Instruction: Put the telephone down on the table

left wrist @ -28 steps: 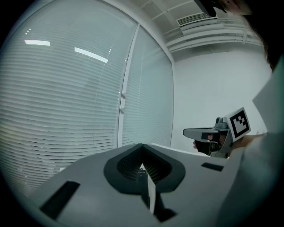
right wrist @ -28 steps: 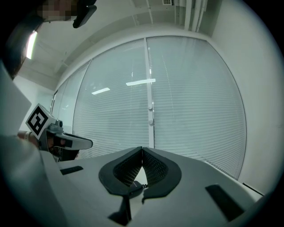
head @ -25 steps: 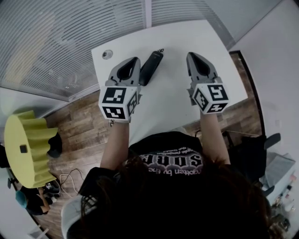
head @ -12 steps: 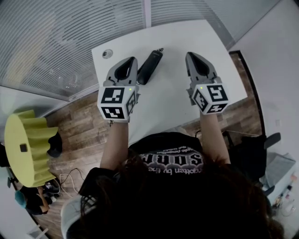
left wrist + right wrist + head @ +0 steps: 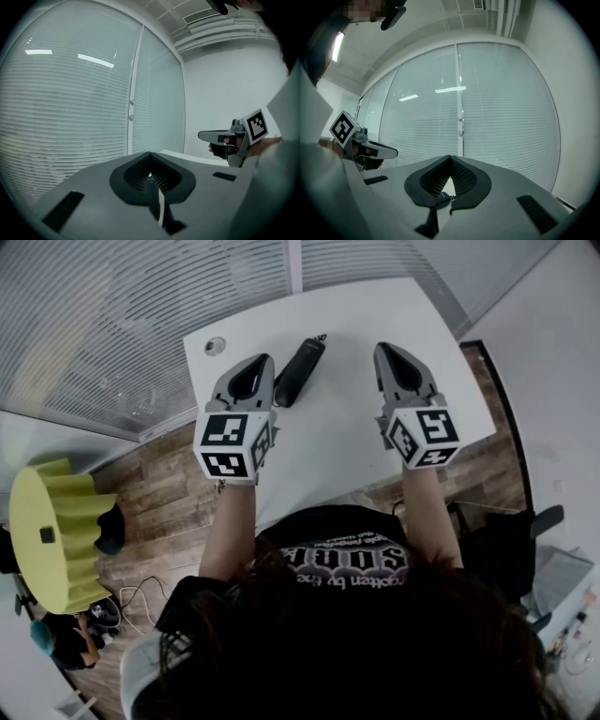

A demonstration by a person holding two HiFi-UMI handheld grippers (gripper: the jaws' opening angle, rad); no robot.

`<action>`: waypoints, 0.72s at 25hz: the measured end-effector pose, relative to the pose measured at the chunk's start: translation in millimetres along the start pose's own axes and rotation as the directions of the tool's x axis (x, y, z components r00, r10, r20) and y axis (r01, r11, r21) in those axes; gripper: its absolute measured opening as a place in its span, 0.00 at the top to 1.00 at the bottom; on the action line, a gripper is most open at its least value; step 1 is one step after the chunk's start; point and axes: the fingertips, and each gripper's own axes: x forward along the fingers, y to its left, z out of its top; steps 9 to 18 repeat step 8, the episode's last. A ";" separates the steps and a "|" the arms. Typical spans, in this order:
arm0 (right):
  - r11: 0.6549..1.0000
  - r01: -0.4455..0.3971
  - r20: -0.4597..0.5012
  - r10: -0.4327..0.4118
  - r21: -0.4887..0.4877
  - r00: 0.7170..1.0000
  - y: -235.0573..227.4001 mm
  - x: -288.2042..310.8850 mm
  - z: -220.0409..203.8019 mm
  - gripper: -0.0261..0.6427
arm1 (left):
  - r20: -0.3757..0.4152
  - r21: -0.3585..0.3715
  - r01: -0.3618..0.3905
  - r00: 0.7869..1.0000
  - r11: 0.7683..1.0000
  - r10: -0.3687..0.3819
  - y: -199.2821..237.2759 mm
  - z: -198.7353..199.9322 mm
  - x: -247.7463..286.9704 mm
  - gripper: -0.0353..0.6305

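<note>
A black telephone handset (image 5: 300, 371) lies flat on the white table (image 5: 356, 437), its cord end pointing to the far edge. My left gripper (image 5: 264, 358) hovers just left of the handset, jaws shut with nothing between them. My right gripper (image 5: 386, 349) is held to the right of the handset, a hand's width away, its jaws meeting at a point and empty. In the left gripper view its closed tips (image 5: 150, 154) face the blinds, and the right gripper (image 5: 220, 137) shows at the right. In the right gripper view a bit of the handset and its coiled cord (image 5: 443, 196) shows below the closed tips (image 5: 450, 158).
A round grommet (image 5: 215, 347) sits at the table's far left corner. A glass wall with blinds (image 5: 141, 315) runs behind the table. A yellow-green ribbed seat (image 5: 52, 535) stands on the wooden floor at the left. The table's right edge drops to the floor (image 5: 492, 390).
</note>
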 end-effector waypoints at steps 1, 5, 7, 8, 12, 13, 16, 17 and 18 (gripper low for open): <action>1.000 0.001 0.000 -0.001 0.001 1.000 -0.5 -0.5 -0.1 0.92 | -0.002 -0.001 -0.002 1.000 1.000 0.002 0.0 -0.8 0.0 0.94; 1.000 -0.002 0.003 0.002 0.000 1.000 -0.2 0.2 1.4 0.92 | -0.002 -0.001 -0.002 1.000 1.000 0.002 0.4 -0.3 0.0 0.94; 1.000 -0.005 0.004 0.005 0.000 1.000 -0.1 0.9 1.8 0.92 | 0.000 -0.002 -0.001 1.000 1.000 0.001 0.2 0.4 0.4 0.94; 1.000 -0.006 0.005 0.006 0.000 1.000 -0.1 1.2 1.9 0.92 | 0.001 -0.002 -0.001 1.000 1.000 0.001 0.0 0.7 0.6 0.94; 1.000 -0.006 0.005 0.006 0.000 1.000 -0.1 1.2 1.9 0.92 | 0.001 -0.002 -0.001 1.000 1.000 0.001 0.0 0.7 0.6 0.94; 1.000 -0.006 0.005 0.006 0.000 1.000 -0.1 1.2 1.9 0.92 | 0.001 -0.002 -0.001 1.000 1.000 0.001 0.0 0.7 0.6 0.94; 1.000 -0.006 0.005 0.006 0.000 1.000 -0.1 1.2 1.9 0.92 | 0.001 -0.002 -0.001 1.000 1.000 0.001 0.0 0.7 0.6 0.94; 1.000 -0.006 0.005 0.006 0.000 1.000 -0.1 1.2 1.9 0.92 | 0.001 -0.002 -0.001 1.000 1.000 0.001 0.0 0.7 0.6 0.94; 1.000 -0.006 0.005 0.006 0.000 1.000 -0.1 1.2 1.9 0.92 | 0.001 -0.002 -0.001 1.000 1.000 0.001 0.0 0.7 0.6 0.94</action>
